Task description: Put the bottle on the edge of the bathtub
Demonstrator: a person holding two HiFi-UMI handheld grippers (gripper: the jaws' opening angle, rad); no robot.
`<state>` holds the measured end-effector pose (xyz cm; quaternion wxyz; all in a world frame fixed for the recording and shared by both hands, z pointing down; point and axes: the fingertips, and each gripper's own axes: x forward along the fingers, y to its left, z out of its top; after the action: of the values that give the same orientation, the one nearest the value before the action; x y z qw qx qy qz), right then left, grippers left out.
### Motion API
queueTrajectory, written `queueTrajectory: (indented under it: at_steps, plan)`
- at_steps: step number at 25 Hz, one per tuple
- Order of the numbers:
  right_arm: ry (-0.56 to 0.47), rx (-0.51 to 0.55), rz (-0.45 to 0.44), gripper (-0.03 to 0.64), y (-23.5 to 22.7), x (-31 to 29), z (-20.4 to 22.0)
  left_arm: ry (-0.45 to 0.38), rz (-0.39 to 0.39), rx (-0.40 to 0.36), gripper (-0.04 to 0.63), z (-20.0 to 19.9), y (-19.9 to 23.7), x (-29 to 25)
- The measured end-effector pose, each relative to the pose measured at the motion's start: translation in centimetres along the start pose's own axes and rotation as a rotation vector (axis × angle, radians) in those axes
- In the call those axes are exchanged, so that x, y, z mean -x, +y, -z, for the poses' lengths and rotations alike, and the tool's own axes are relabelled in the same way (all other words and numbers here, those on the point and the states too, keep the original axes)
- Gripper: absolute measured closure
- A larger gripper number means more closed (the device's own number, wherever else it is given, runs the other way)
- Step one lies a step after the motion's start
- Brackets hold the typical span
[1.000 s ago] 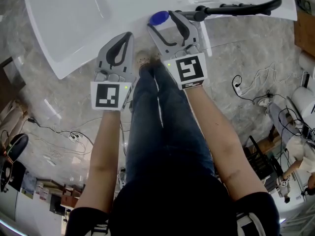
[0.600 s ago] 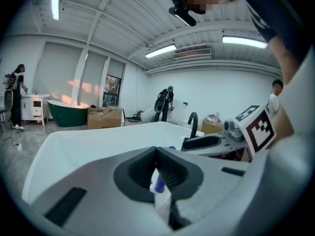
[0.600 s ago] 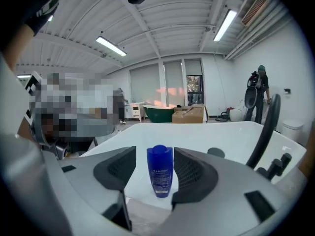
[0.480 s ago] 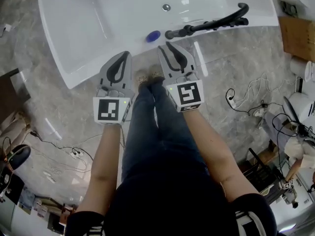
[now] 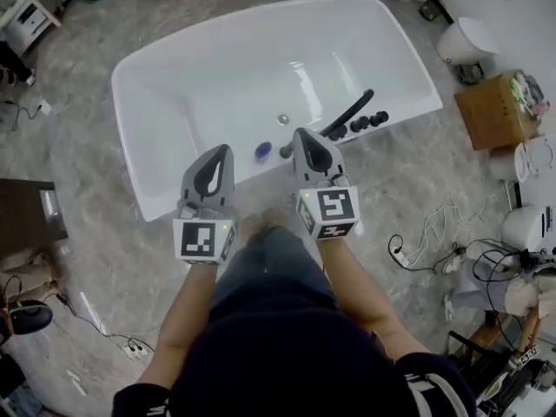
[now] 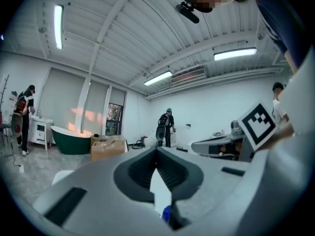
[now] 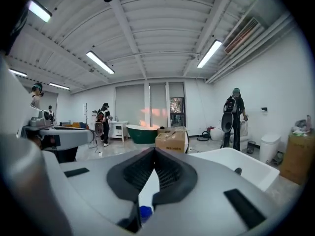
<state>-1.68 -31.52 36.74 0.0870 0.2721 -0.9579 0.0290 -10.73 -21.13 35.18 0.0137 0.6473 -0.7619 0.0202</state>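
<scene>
Bottle [image 5: 263, 151] stands on the near rim of the bathtub [image 5: 226, 76]. Only its blue top shows from above, so I judge the long axis upright, cap up. Left gripper [image 5: 225, 151] is clenched and empty, with the bottle just off its tip to the right and lower down. Right gripper [image 5: 302, 135] has just been closing its jaws, which now meet with nothing between them; the bottle is off its tip to the left and lower down. Bottle sits between both tips, about equally near each and touching neither. Black tap fitting [image 5: 347, 115] lies just beyond the right tip. Placement looks done.
</scene>
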Motion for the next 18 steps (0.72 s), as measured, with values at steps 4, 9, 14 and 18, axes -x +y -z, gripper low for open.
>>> queueTrajectory:
  at_steps: [4, 9, 14, 18]
  plan:
    - [-0.089, 0.041, -0.006, 0.6, 0.7, 2.0, -6.1, -0.045, -0.034, -0.049, 0.595, -5.6, 0.1, 1.2]
    - [-0.241, 0.132, 0.01, 0.6, 0.9, 4.2, -15.1, -0.131, -0.072, -0.087, 0.594, -13.8, 1.2, 1.7]
    - [-0.352, 0.167, 0.015, 0.6, 1.0, 6.9, -20.8, -0.204, -0.107, -0.119, 0.595, -20.0, 0.9, 3.3]
    - [-0.365, 0.172, 0.007, 0.6, 0.9, 7.9, -21.4, -0.21, -0.12, -0.135, 0.595, -21.0, 0.2, 3.9]
